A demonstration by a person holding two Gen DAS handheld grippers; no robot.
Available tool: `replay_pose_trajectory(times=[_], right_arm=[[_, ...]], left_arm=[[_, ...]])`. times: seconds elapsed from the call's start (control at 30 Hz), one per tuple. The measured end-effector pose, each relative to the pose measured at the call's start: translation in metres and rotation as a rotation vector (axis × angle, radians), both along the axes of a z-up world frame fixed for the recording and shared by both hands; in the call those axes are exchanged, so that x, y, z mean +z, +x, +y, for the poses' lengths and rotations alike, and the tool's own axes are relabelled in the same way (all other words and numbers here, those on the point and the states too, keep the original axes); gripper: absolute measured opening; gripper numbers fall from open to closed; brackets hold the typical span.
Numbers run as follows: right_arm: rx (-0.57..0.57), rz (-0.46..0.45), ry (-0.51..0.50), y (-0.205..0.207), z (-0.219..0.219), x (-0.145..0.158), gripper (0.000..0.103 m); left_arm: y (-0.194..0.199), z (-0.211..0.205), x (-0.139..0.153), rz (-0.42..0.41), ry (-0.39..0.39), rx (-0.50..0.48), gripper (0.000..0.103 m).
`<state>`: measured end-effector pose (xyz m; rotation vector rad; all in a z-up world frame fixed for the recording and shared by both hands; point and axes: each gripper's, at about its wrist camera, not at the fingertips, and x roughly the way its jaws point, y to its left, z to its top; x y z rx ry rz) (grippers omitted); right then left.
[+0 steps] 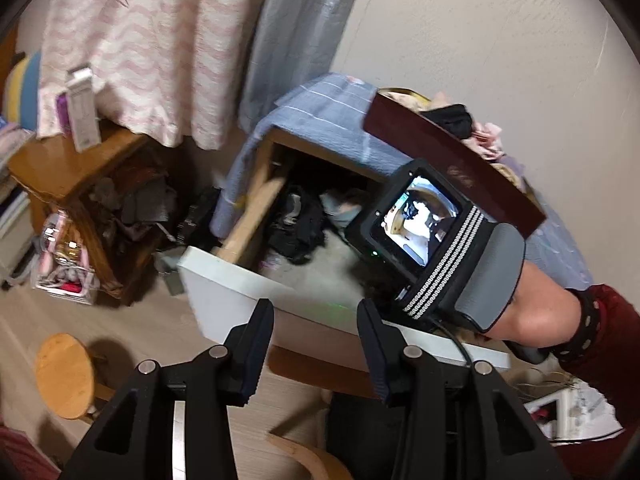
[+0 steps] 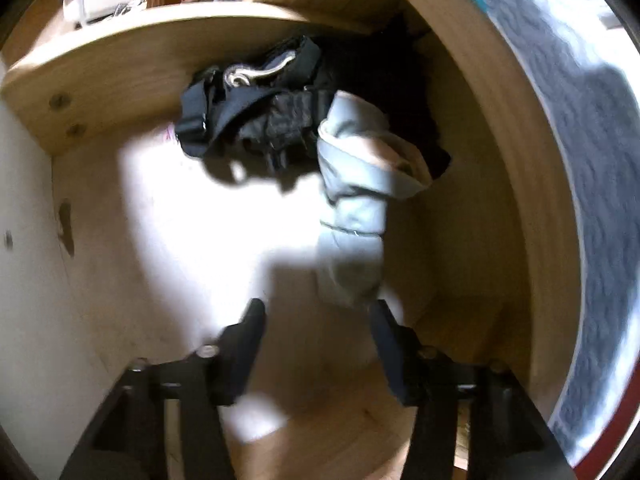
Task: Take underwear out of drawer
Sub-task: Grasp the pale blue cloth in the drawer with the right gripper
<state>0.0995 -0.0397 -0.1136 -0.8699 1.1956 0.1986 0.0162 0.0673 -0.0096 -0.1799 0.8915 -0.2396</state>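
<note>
Up over the open drawer (image 1: 224,280), the left gripper (image 1: 316,312) hangs with its jaws apart and nothing between them; dark underwear (image 1: 298,224) lies heaped at the drawer's back, well beyond its tips, partly hidden by the right hand (image 1: 492,276) and its camera screen. Seen from the right wrist, the right gripper (image 2: 318,312) stands unclenched inside the drawer (image 2: 120,64), one pale grey garment (image 2: 356,208) reaching down between its fingertips without being pinched, one black bundle (image 2: 256,120) farther back. Motion blur smears the fingers.
</note>
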Motion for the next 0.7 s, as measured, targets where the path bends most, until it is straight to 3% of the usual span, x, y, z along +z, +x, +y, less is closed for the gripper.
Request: replay_pose_trajectory(times=[0.17,0.33,0.37,0.4,0.43,0.47,0.7], right_arm=[[-0.081,-0.006,-0.003,0.027,0.006,-0.021,0.059],[-0.07,-0.102,-0.003,0.038,0.012,-0.035,0.064],[-0.067,-0.104,-0.001,0.039,0.011,-0.037,0.061],[-0.056,-0.109,0.001,0.039,0.012,-0.038,0.041],[-0.049,-0.134,-0.039,0.038,0.01,-0.04,0.028],[-0.039,-0.156,-0.073,0.035,0.008,-0.04,0.025],[-0.017,-0.136,-0.056,0.028,-0.01,-0.034,0.022]], left_arm=[[-0.001,0.007,-0.002,-0.007,0.077,0.046,0.043],[0.0,0.015,-0.008,0.005,0.047,0.044,0.044],[0.0,0.015,-0.008,0.005,0.044,0.043,0.044],[0.0,0.017,-0.008,0.003,0.041,0.046,0.044],[-0.001,0.017,-0.008,0.001,0.04,0.049,0.044],[-0.001,0.018,-0.008,-0.002,0.035,0.05,0.044],[0.001,0.015,-0.008,-0.006,0.025,0.049,0.044]])
